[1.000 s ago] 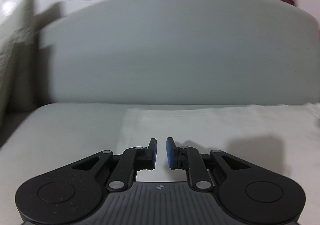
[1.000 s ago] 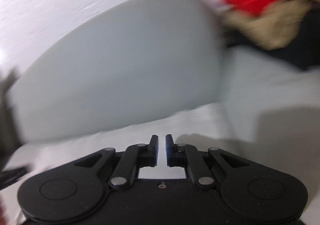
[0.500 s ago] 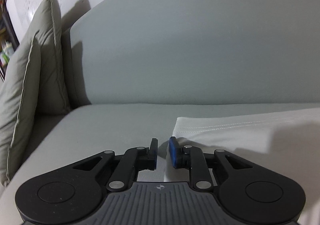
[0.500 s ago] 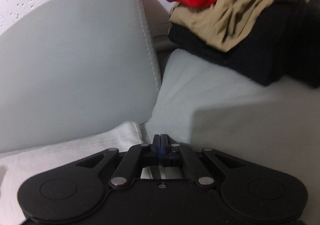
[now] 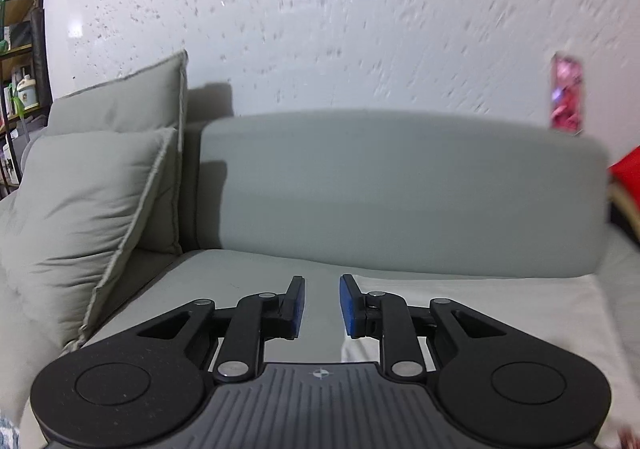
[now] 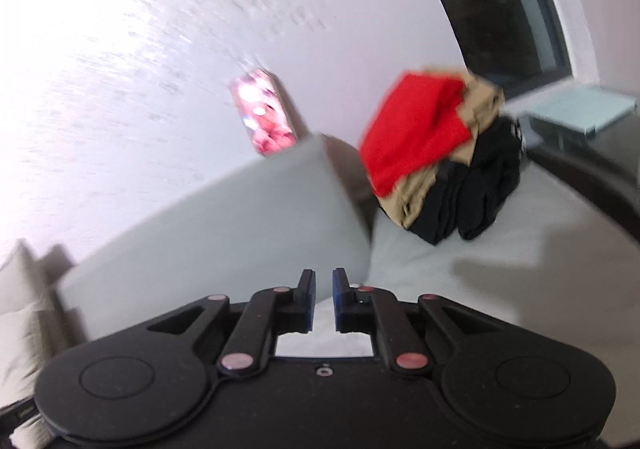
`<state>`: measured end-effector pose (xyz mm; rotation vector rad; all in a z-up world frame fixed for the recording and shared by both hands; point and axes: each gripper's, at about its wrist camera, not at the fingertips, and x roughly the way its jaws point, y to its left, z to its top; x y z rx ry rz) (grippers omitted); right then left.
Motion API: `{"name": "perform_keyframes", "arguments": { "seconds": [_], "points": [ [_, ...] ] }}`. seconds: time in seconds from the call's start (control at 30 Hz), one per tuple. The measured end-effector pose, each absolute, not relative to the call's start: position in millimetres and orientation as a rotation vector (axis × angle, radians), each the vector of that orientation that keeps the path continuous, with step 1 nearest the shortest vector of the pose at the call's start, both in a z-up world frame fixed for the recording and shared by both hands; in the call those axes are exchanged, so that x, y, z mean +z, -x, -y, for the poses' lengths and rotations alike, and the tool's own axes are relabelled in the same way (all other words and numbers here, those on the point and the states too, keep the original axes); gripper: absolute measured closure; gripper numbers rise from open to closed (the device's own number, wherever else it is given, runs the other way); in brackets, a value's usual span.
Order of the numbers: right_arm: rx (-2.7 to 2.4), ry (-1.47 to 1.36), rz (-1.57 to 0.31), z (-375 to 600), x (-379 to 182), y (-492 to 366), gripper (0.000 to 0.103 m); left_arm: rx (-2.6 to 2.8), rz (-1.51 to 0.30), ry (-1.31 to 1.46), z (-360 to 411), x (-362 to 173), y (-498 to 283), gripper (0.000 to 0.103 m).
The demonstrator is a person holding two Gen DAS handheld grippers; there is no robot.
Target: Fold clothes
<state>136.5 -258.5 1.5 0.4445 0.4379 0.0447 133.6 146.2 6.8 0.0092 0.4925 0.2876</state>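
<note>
The left hand-held gripper (image 5: 320, 303), black with blue pads, has its jaws a modest way apart and opening, with nothing between them. Just beyond and to the right of its fingertips lies the flat white cloth garment (image 5: 500, 309) on the pale grey sofa seat (image 5: 224, 273). The garment's long axis runs across the seat, parallel to the grey padded backrest (image 5: 400, 189) ahead of the gripper, and its left edge sits close under the right-hand finger. It extends away to the right, reaching toward the end of the backrest. To the left of this gripper two grey-green cushions (image 5: 92, 201) lean against the sofa's end, below a white textured wall (image 5: 340, 29).

The right hand-held gripper (image 6: 324, 301) has its jaws a narrow gap apart and opening, also with nothing between them. Ahead of it and to the right, well apart, a heap of folded clothes (image 6: 440, 161) rests on the seat: a red piece on top, tan below it, black at the bottom. Only a blurred pale patch shows beneath this gripper; whether it is the garment cannot be told.
</note>
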Motion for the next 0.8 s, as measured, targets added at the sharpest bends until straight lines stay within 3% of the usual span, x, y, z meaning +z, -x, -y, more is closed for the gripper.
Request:
{"name": "perform_keyframes", "arguments": {
  "seconds": [0.07, 0.27, 0.5, 0.8],
  "points": [
    [0.095, -0.452, -0.443, 266.2, 17.0, -115.4, 0.081, 0.261, -0.520, 0.001, -141.0, 18.2, -103.3, 0.068],
    [0.184, -0.413, -0.541, 277.3, 27.9, -62.0, 0.061, 0.277, -0.704, -0.031, -131.6, -11.8, -27.8, 0.061],
    [0.162, -0.373, -0.816, 255.1, -61.3, -14.6, 0.062, 0.225, -0.959, -0.011, -100.1, -95.2, 17.6, 0.061],
    [0.250, -0.257, -0.945, 197.9, -113.3, -12.7, 0.068, 0.106, -0.895, -0.113, -56.6, -110.7, -3.0, 0.056]
  ]
}}
